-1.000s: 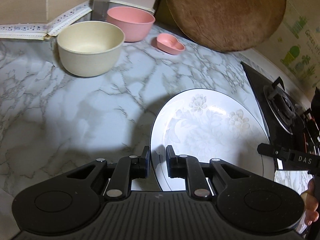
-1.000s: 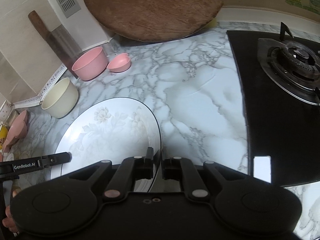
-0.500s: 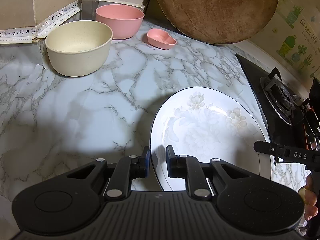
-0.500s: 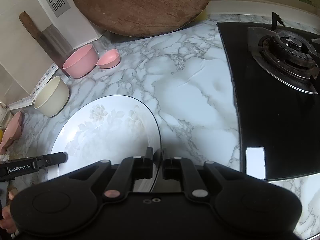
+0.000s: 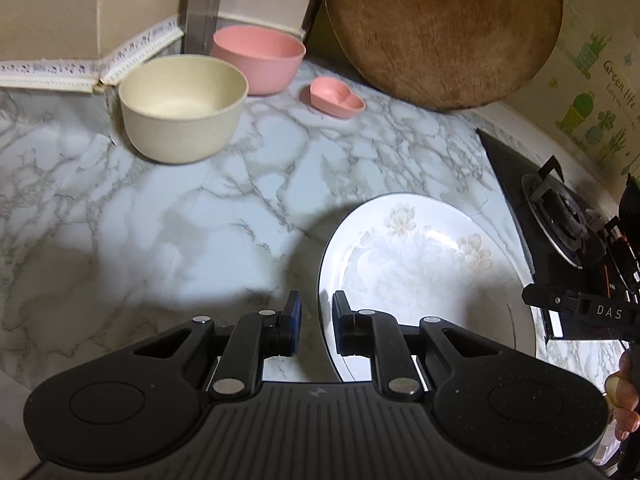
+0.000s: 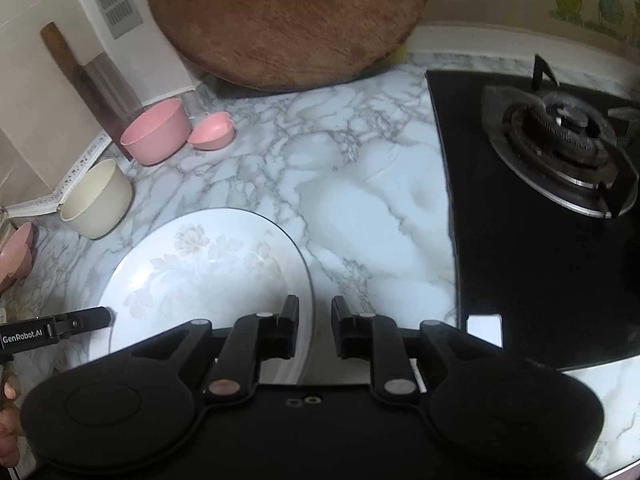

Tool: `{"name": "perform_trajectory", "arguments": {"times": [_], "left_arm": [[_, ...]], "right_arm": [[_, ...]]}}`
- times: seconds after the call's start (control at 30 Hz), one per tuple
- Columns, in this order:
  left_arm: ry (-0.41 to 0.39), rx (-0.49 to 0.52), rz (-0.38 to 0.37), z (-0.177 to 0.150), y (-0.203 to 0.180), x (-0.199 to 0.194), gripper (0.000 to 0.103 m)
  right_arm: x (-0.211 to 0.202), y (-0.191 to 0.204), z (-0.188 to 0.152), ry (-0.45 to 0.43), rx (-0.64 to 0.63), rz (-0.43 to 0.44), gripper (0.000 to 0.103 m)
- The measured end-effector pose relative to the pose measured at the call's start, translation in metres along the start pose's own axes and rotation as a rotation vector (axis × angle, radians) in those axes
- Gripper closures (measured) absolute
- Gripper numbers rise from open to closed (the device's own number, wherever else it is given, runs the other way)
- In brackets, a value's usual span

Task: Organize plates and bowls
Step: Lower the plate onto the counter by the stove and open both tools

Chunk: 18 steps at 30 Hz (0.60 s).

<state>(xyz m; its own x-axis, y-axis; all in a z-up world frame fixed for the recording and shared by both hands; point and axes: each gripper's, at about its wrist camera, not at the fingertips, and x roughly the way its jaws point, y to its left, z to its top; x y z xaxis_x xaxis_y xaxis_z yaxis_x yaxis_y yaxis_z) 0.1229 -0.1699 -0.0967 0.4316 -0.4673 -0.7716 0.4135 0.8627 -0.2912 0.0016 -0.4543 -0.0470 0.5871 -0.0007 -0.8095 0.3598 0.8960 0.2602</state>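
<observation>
The big flowered plate (image 6: 208, 276) lay flat on the marble tabletop (image 6: 360, 208), its rim held between both claws. The left claw (image 5: 316, 320) was nearly closed, though a firm pinch could not be told. The right claw (image 6: 315, 330) was being opened, the rim left loose between. The put-down looked nearly finished; the left claw would be opened next, then the bowls beyond the claws fetched.

One floral plate (image 5: 420, 264), three pink bowls (image 6: 158, 132) (image 6: 212, 132) (image 6: 16, 254), one cream bowl (image 5: 182, 108), one wooden board (image 5: 440, 28).
</observation>
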Motion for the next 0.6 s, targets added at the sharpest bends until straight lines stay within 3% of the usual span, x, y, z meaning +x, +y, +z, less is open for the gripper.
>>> {"name": "perform_trajectory", "arguments": {"times": [0.17, 0.6], "left_arm": [[-0.051, 0.015, 0.018, -0.001, 0.000, -0.017, 0.088], [-0.220, 0.000, 0.084, -0.009, 0.018, -0.084, 0.087]], "right_arm": [[-0.016, 0.029, 0.004, -0.049, -0.096, 0.015, 0.080], [-0.038, 0.099, 0.005, -0.116, -0.266, 0.117, 0.061]]}}
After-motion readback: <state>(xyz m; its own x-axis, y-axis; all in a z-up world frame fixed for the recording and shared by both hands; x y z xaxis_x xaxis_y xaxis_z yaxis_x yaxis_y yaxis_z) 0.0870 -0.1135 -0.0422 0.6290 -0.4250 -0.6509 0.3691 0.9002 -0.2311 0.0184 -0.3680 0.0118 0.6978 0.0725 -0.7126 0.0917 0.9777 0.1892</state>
